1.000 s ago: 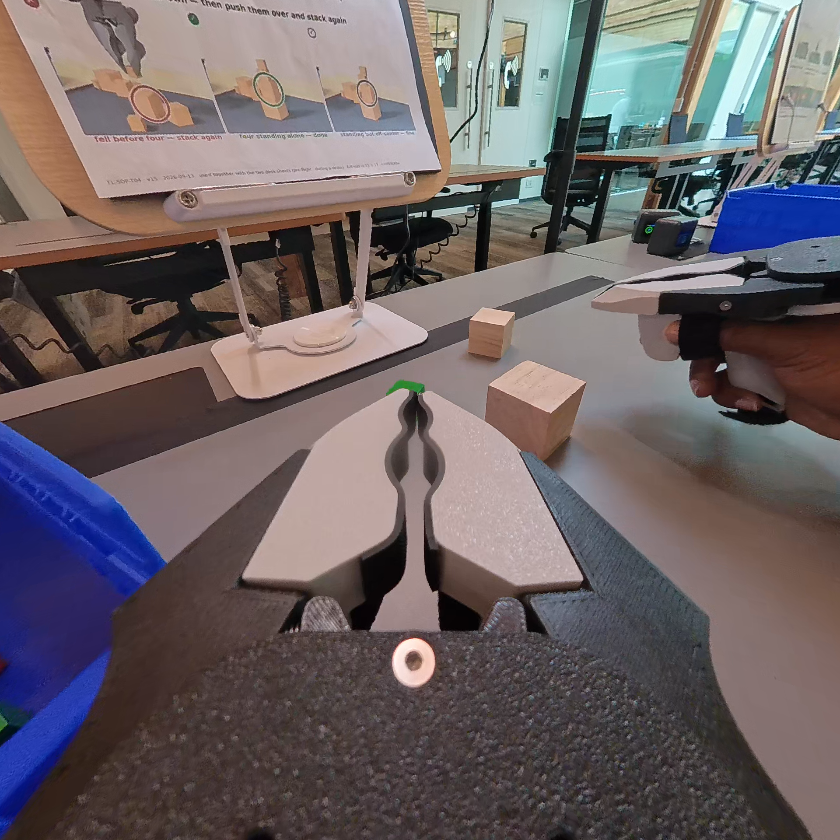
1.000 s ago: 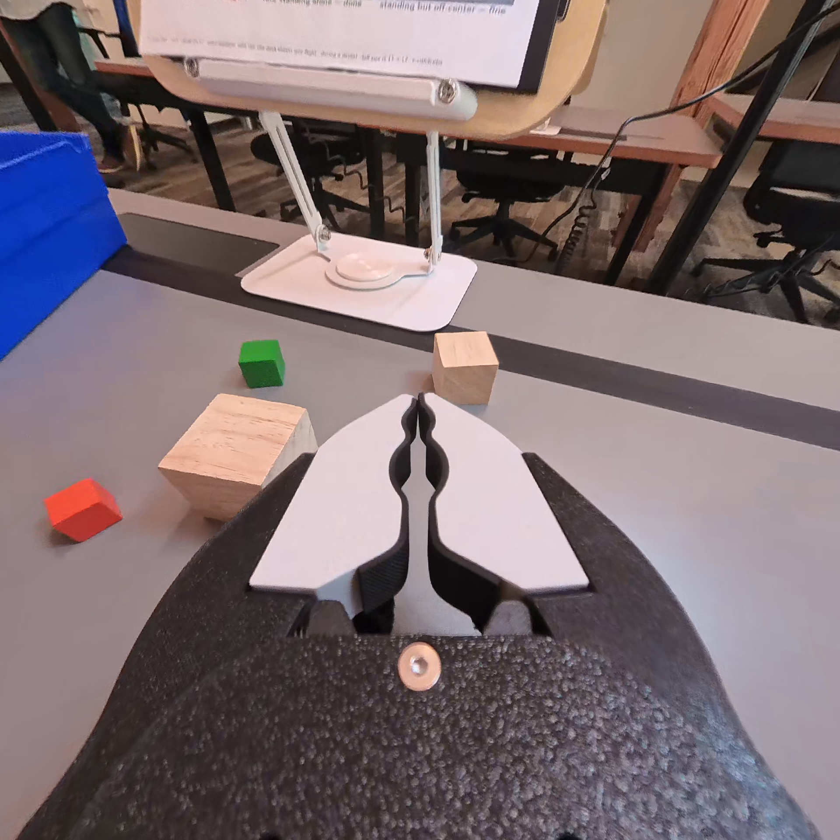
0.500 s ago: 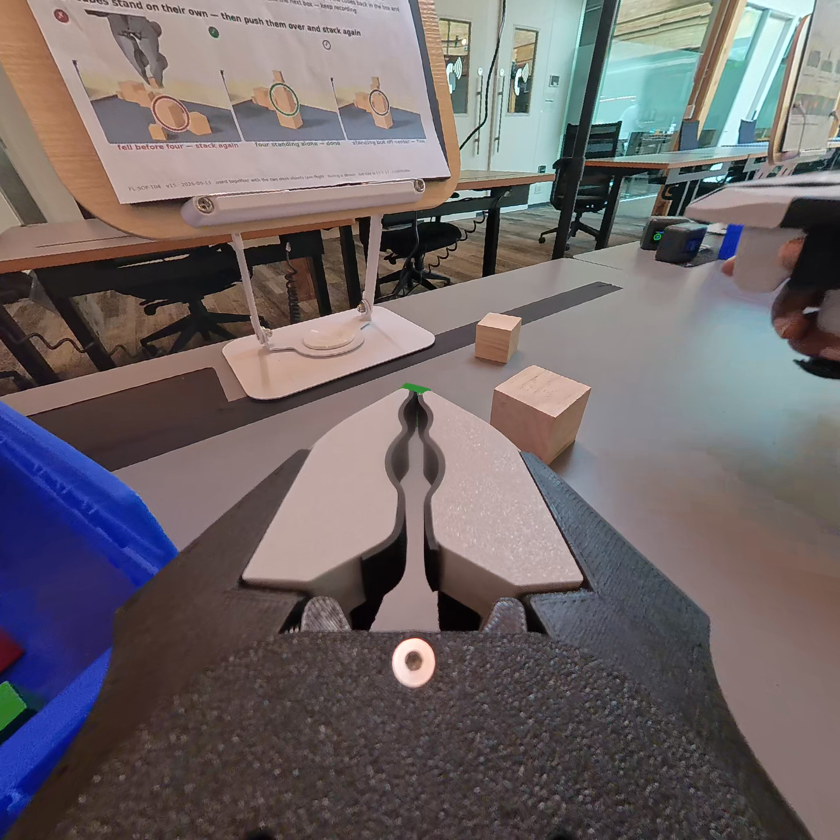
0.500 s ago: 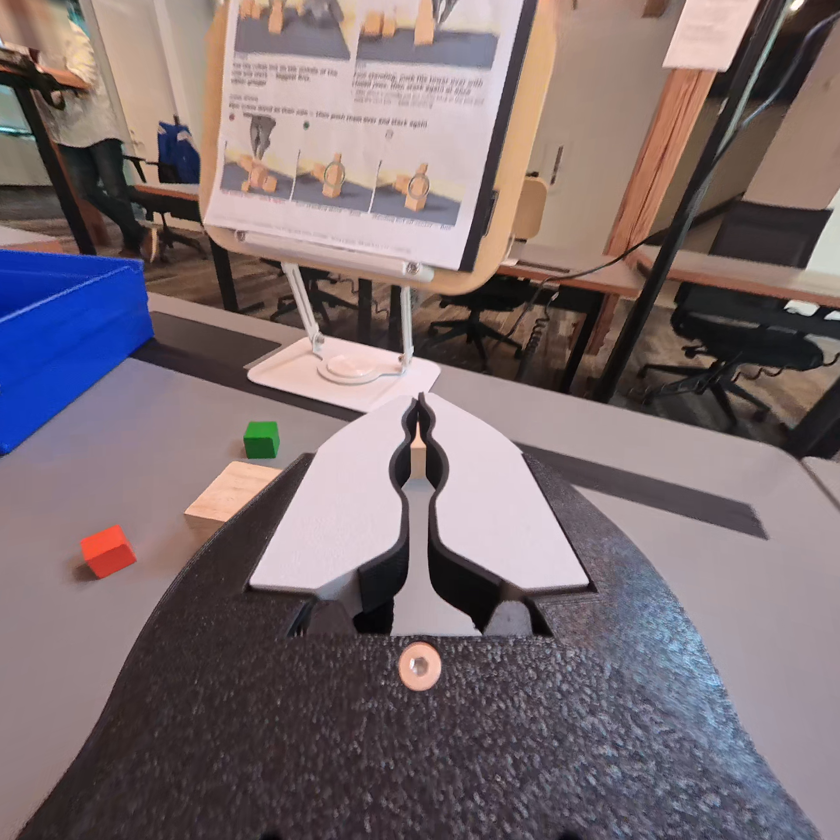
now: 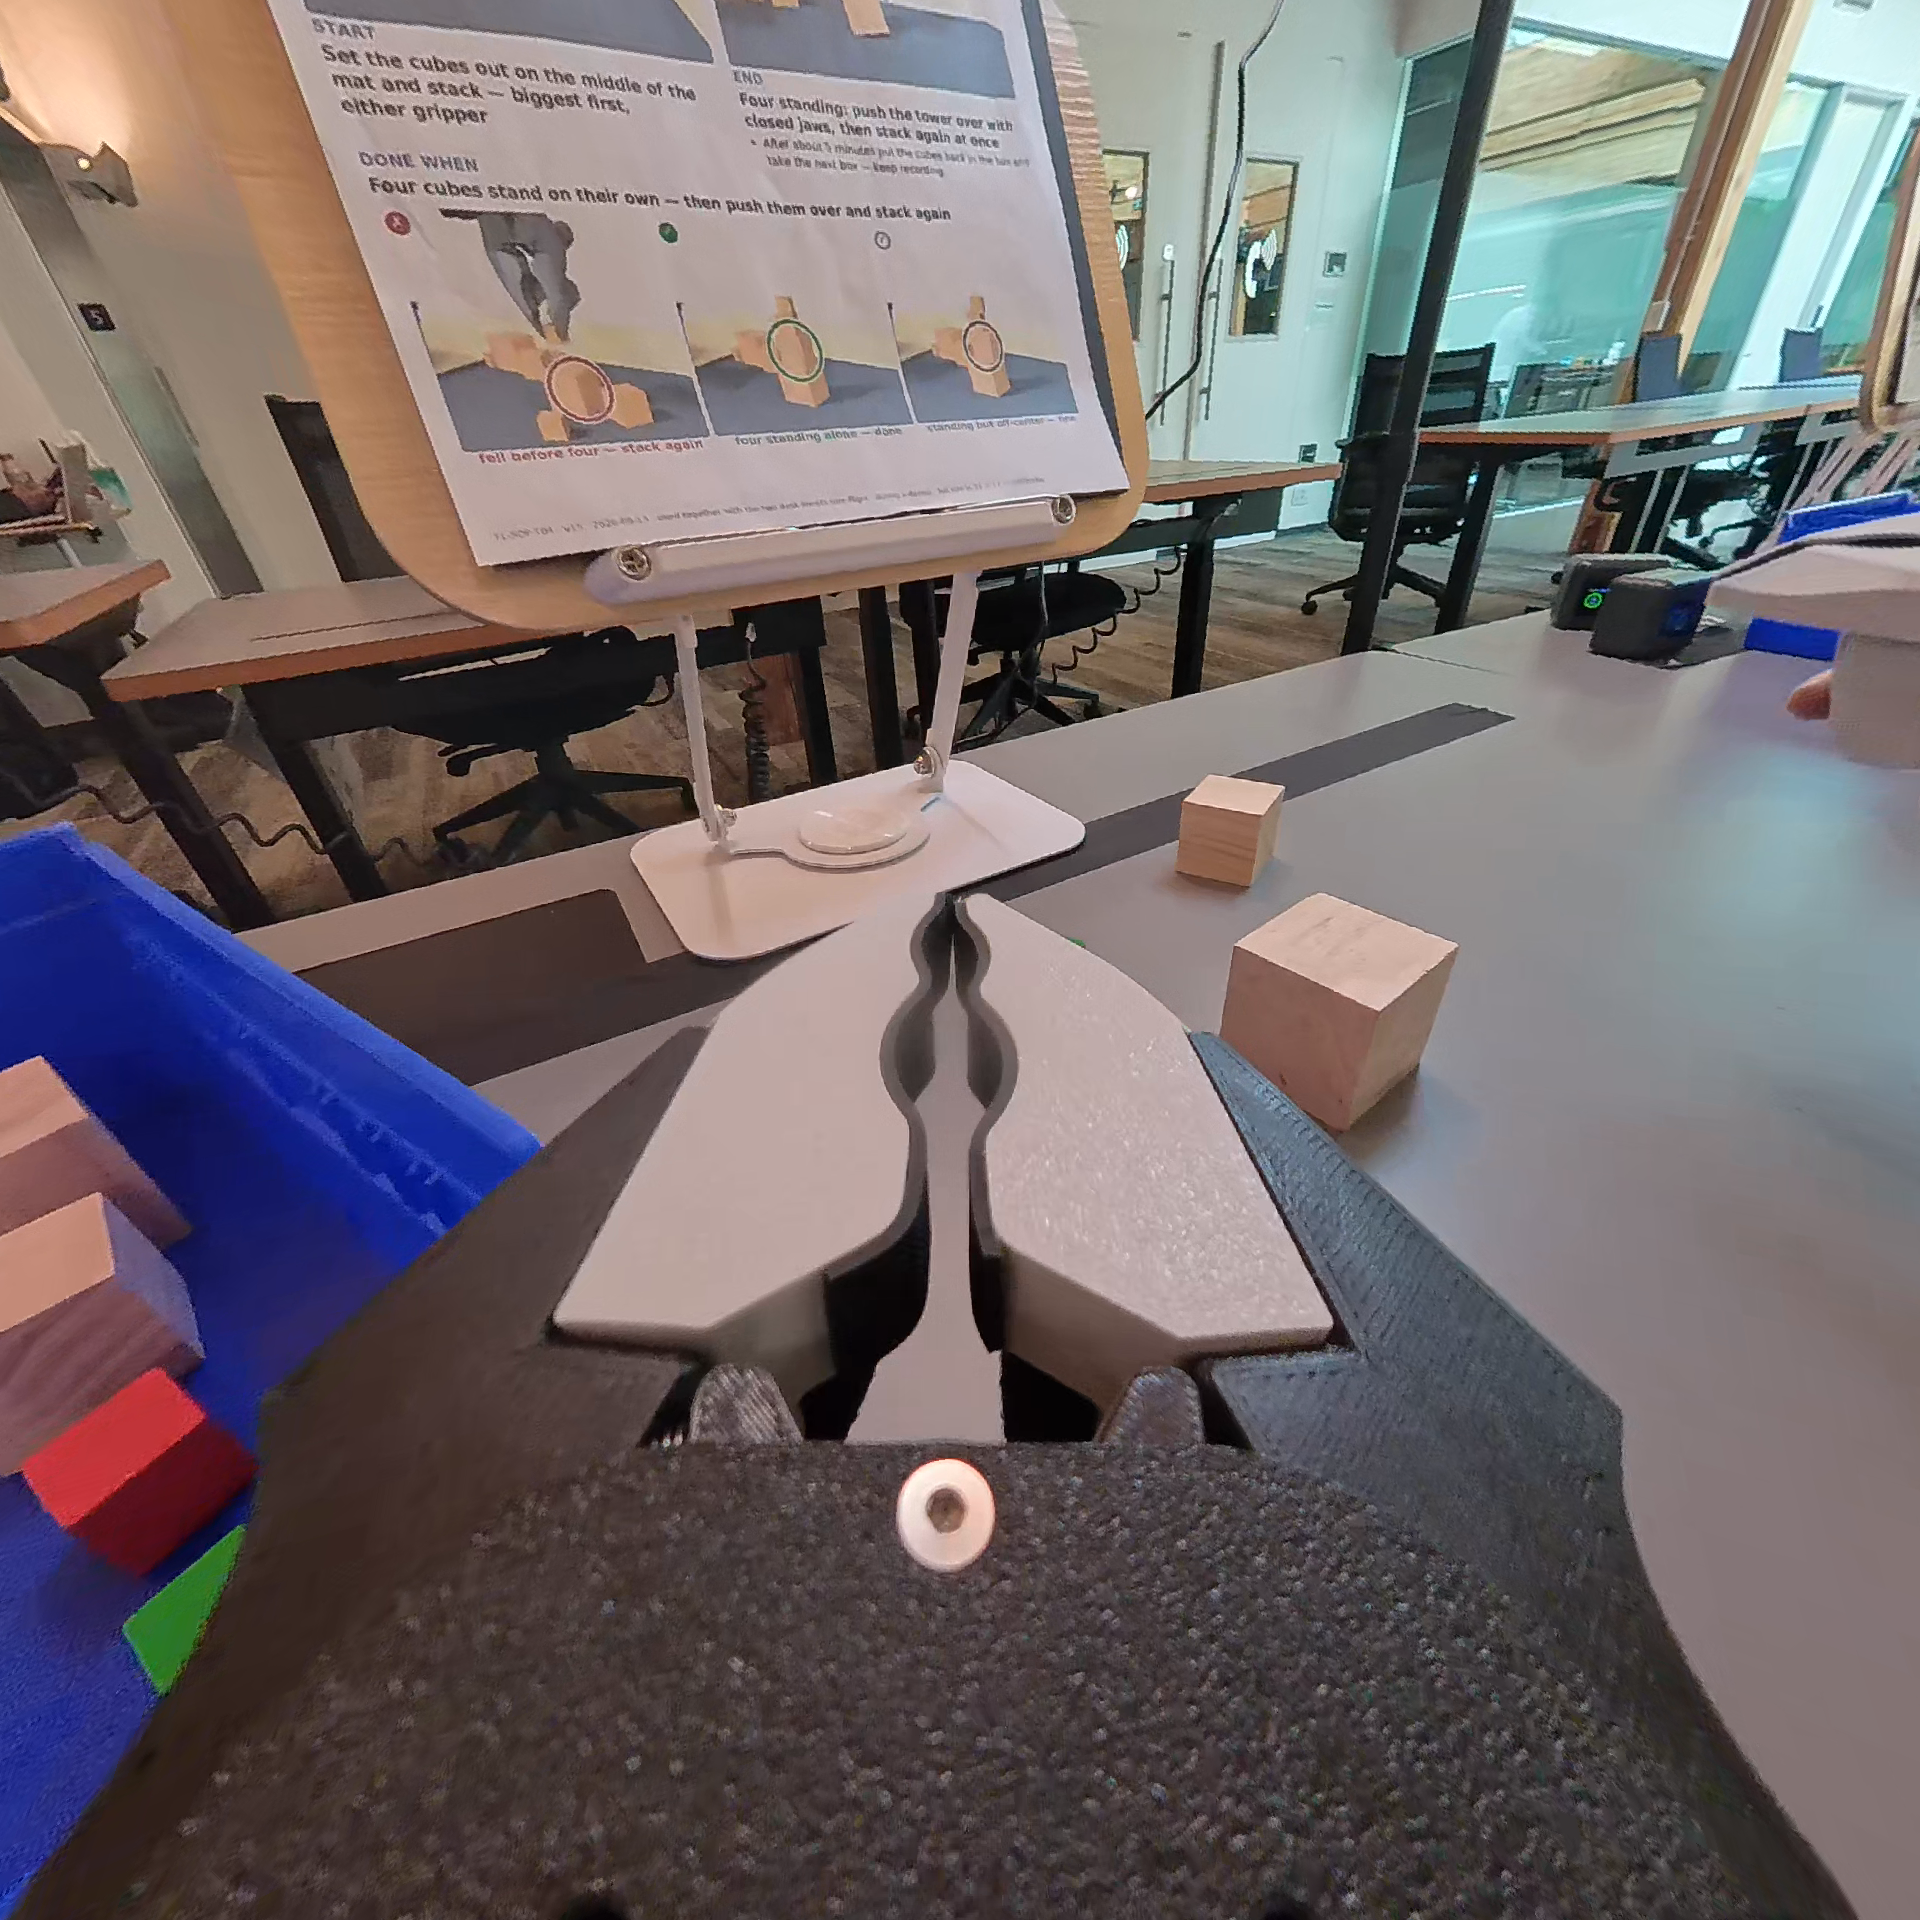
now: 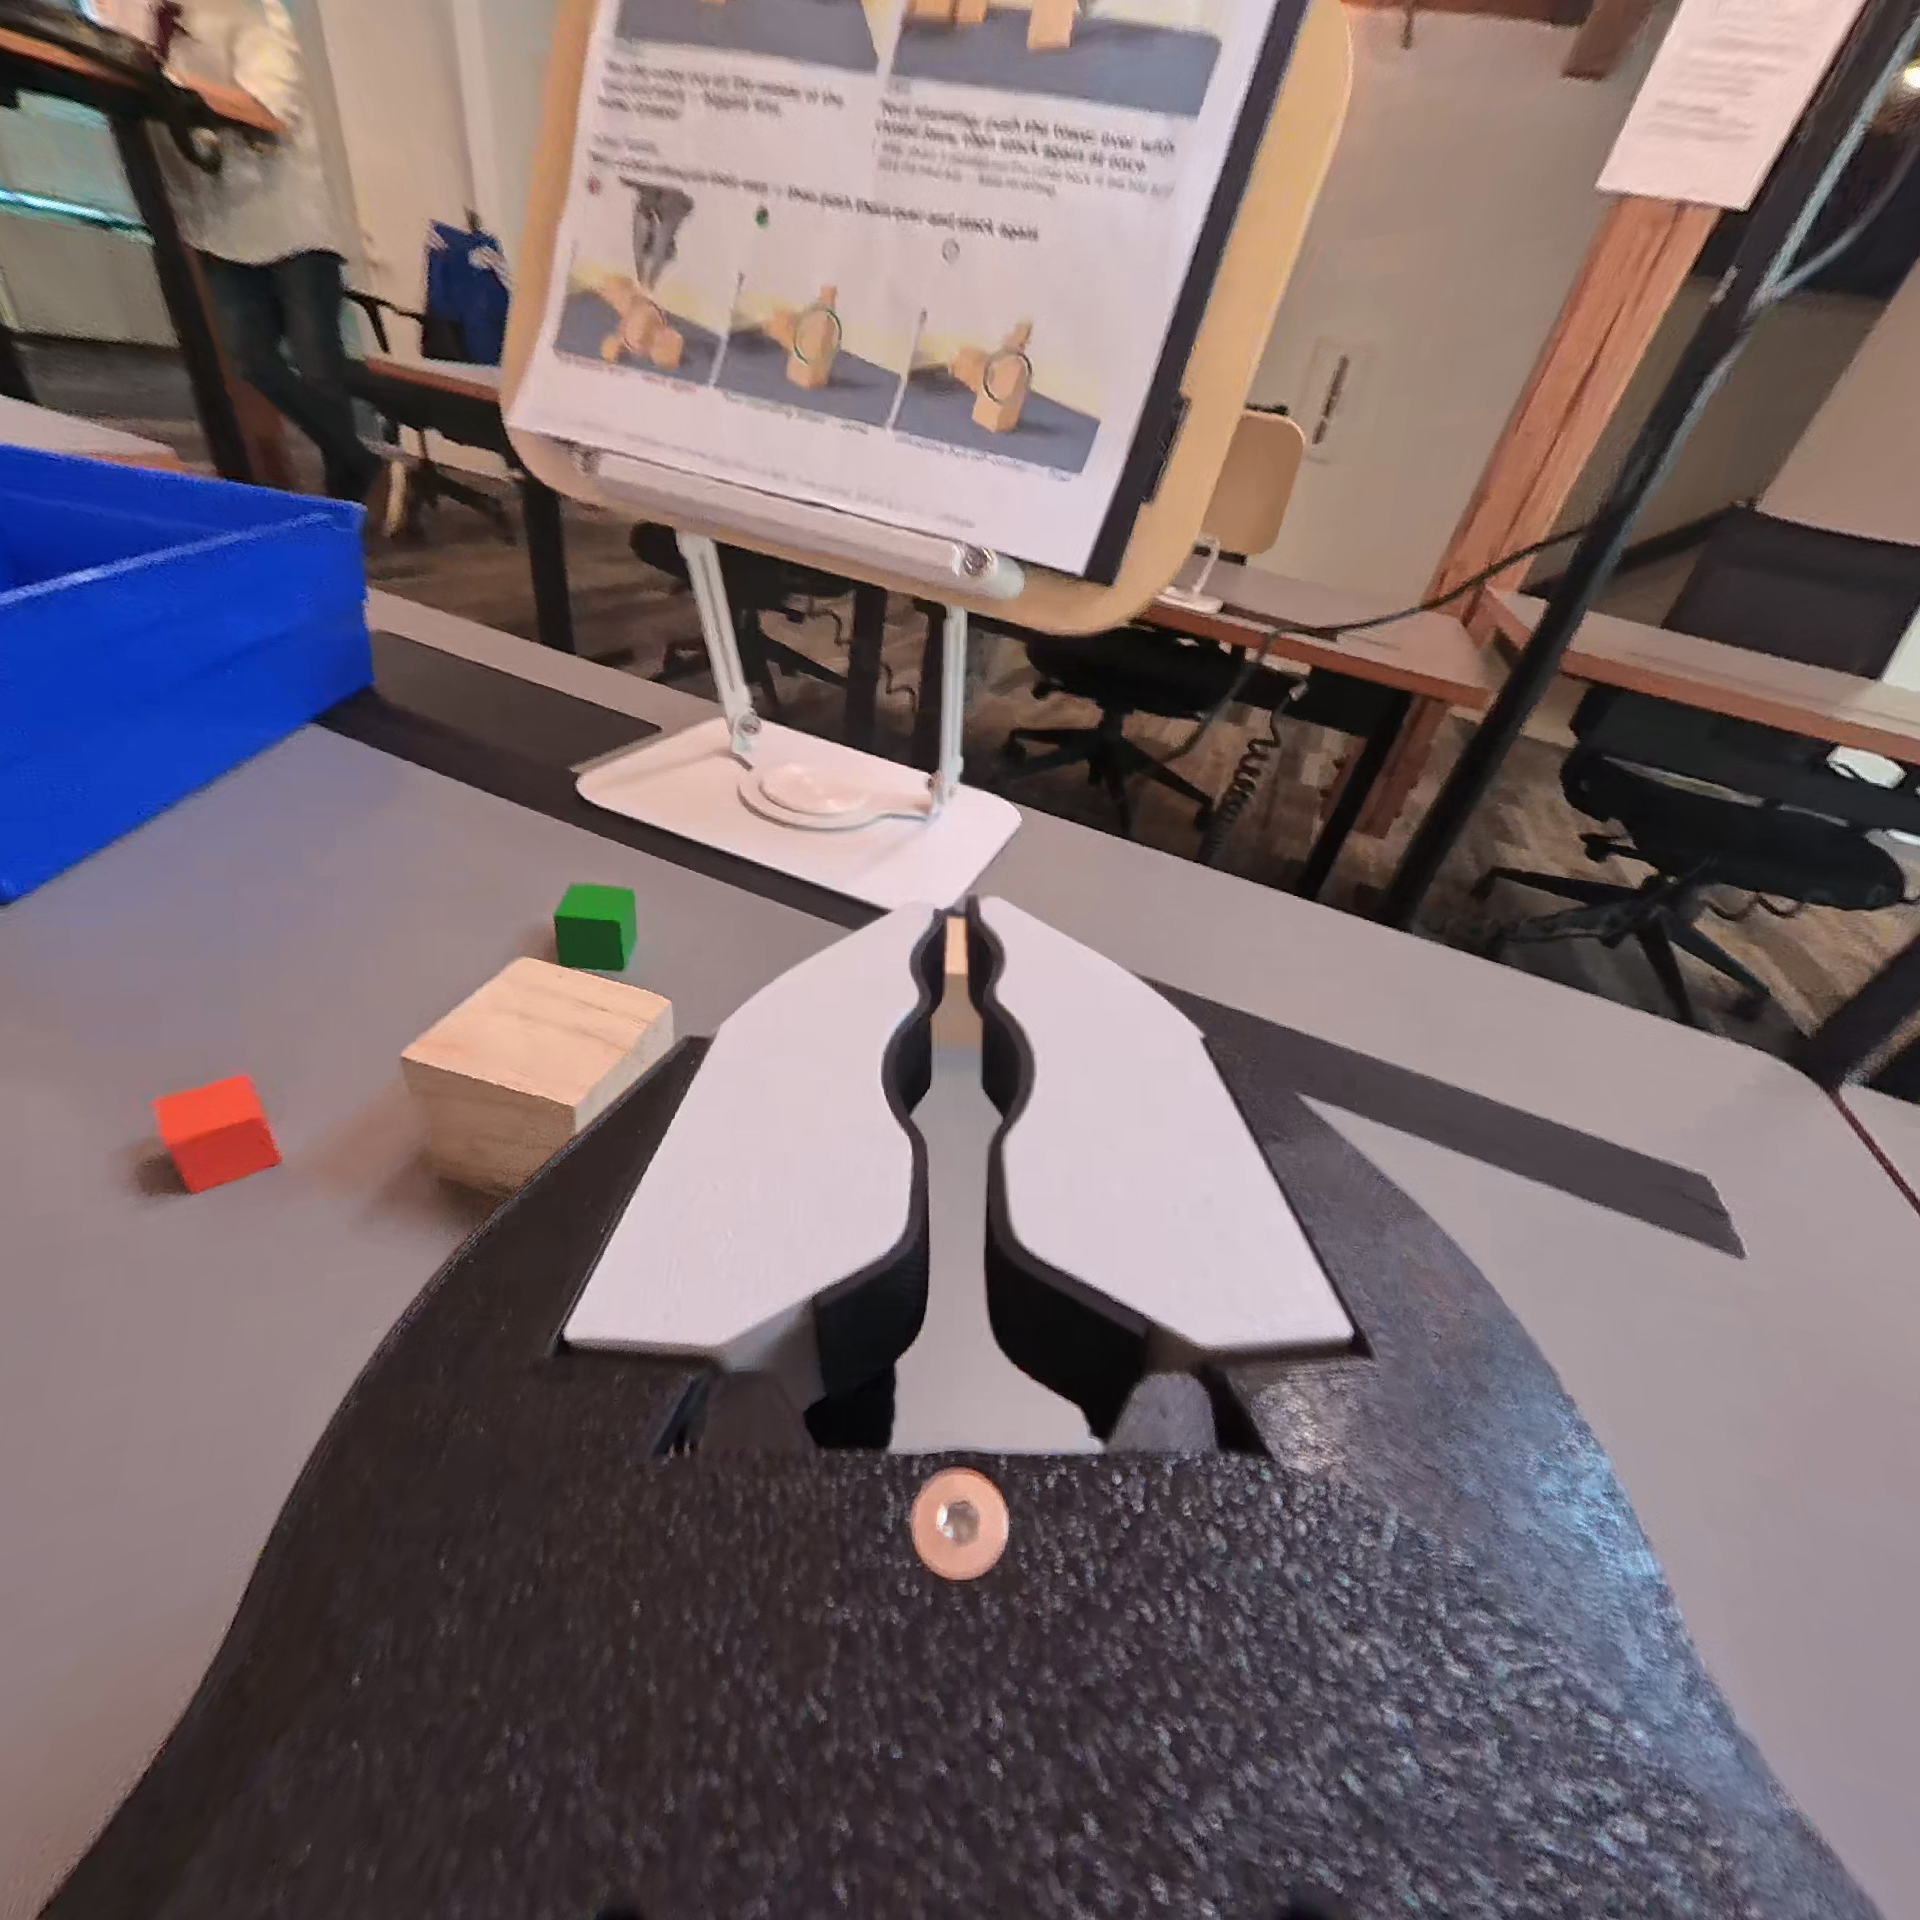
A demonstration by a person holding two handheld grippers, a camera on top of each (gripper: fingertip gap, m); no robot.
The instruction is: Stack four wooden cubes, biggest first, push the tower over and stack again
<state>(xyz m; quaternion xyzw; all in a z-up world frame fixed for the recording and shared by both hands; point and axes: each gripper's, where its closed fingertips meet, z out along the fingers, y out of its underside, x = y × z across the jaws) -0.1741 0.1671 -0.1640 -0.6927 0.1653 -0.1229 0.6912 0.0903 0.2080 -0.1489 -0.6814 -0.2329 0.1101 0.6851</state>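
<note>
Cubes all separate on grey worktop (image 6: 260, 883): large pale wooden cube (image 6: 535, 1070), green cube (image 6: 593, 927) and red cube (image 6: 216, 1130) at left of frame, small pale wooden cube (image 5: 1229, 828) farther back. Left gripper (image 5: 951, 909) jaws shut, empty; right gripper (image 6: 961, 912) jaws barely parted, empty.

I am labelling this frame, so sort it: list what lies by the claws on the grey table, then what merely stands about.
By the claws:
- left claw, shut, beside the large wooden cube
- right claw, a slit open, in line with the small wooden cube
- green cube
- red cube

Standing about:
- blue bin holding more cubes
- sheet stand
- office chairs
</note>
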